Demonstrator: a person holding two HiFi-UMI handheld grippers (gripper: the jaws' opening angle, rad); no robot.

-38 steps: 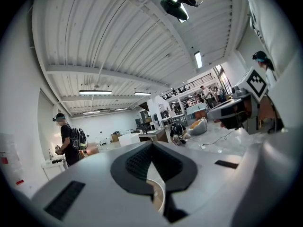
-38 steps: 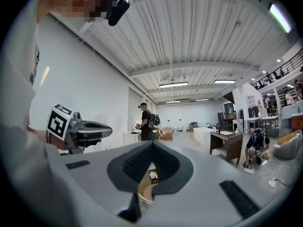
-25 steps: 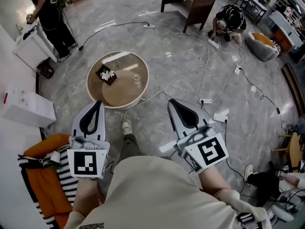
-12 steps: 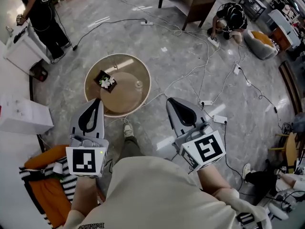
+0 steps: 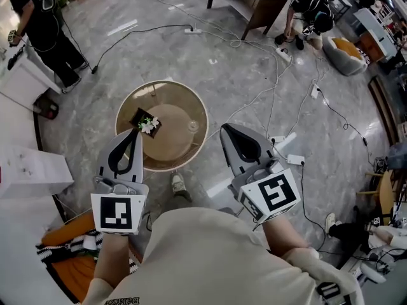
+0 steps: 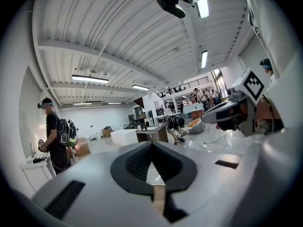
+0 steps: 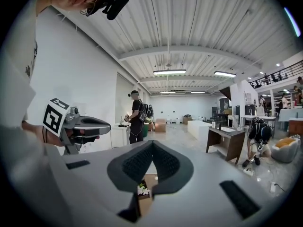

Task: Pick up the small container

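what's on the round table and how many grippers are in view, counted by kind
small clear container: 1
dark square holder with white flowers: 1
grippers: 2 (left gripper, right gripper, both shut, nothing held)
total: 4

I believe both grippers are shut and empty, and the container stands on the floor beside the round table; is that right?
Not quite: the head view shows the container on the table, not the floor. The left gripper and right gripper are indeed shut and empty.
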